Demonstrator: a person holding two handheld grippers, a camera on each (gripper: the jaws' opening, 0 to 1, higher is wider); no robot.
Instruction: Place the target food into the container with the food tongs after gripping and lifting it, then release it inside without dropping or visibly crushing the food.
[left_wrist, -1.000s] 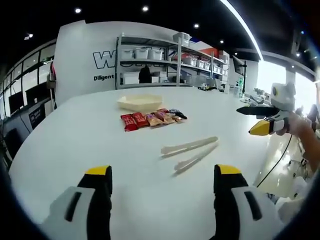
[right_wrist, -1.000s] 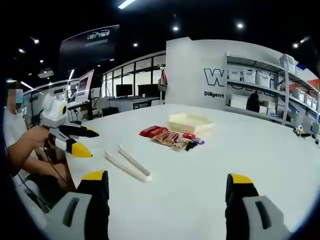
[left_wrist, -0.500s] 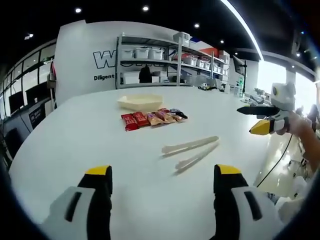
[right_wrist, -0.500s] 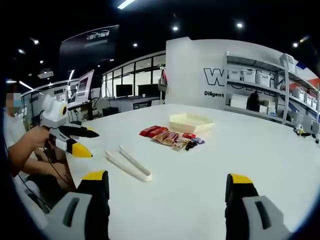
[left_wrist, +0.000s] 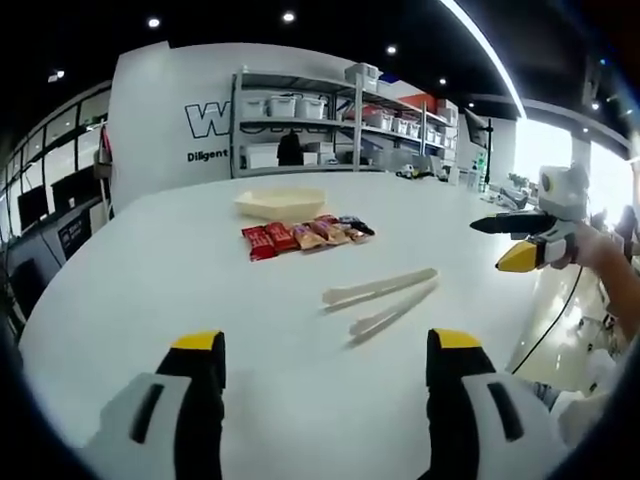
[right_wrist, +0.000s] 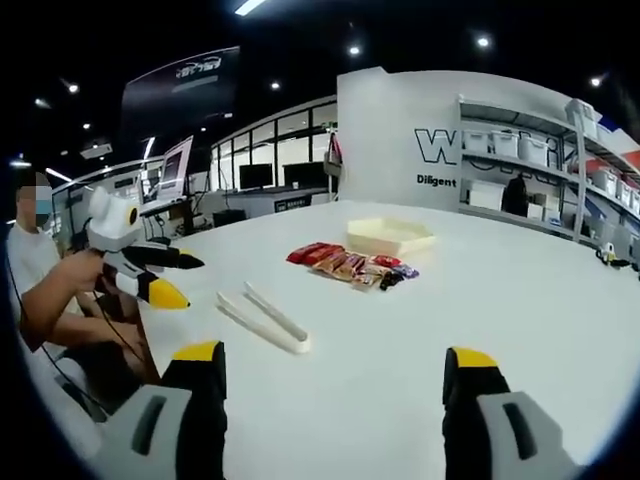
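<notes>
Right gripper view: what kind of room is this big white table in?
Likely a lab or workshop-style showroom: metal shelving stacked with storage bins, a lettered wall sign, glass-walled offices with monitors, and a large white table set out for testing.

White round table (left_wrist: 150, 290) (right_wrist: 560, 300) under everything. Back wall (left_wrist: 160, 110) (right_wrist: 390, 130) white, dark lettering "W…", "Diligent". Metal shelving rack (left_wrist: 330, 125) (right_wrist: 545, 165) against it, white storage bins (left_wrist: 285, 106) on upper shelf. Glass-walled office (right_wrist: 270, 180) with monitors at left of right gripper view. Recessed ceiling spotlights (left_wrist: 290, 17) lit, ceiling dark.
</notes>
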